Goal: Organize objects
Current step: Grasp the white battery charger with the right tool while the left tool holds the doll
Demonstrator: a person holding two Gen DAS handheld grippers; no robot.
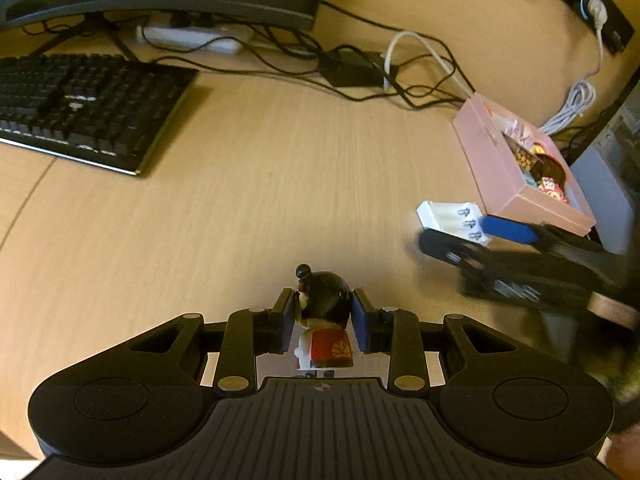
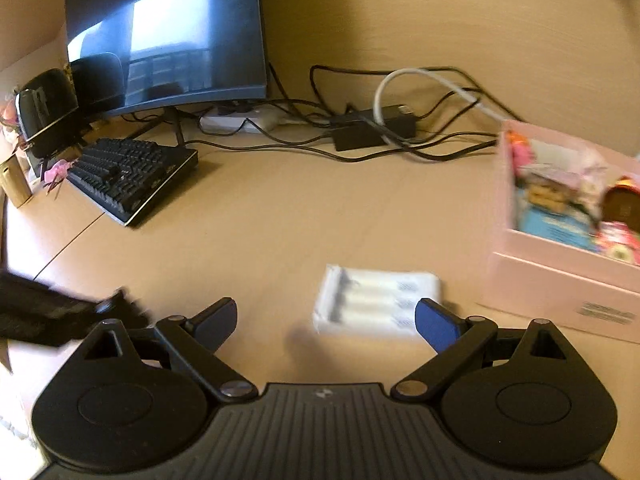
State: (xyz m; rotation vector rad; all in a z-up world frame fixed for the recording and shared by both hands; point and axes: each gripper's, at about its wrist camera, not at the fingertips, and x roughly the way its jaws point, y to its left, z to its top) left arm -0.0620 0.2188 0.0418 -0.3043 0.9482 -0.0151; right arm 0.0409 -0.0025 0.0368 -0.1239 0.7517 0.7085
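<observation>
Two grippers | left gripper (image 1: pixel 322 320) squeezes doll (image 1: pixel 325 320) at bottom middle | right gripper (image 2: pixel 326 320) wide open, white battery case (image 2: pixel 376 300) between its fingers | pink box (image 2: pixel 568 232) right | wooden desk (image 2: pixel 260 220), keyboard (image 2: pixel 132 174) left

A small figurine (image 1: pixel 325 320) with black bun hair and a red top is held upright between blue pads; a white battery tray (image 2: pixel 376 306) lies flat on the desk; beside it, a pink box (image 2: pixel 560 280) is filled with toys.
</observation>
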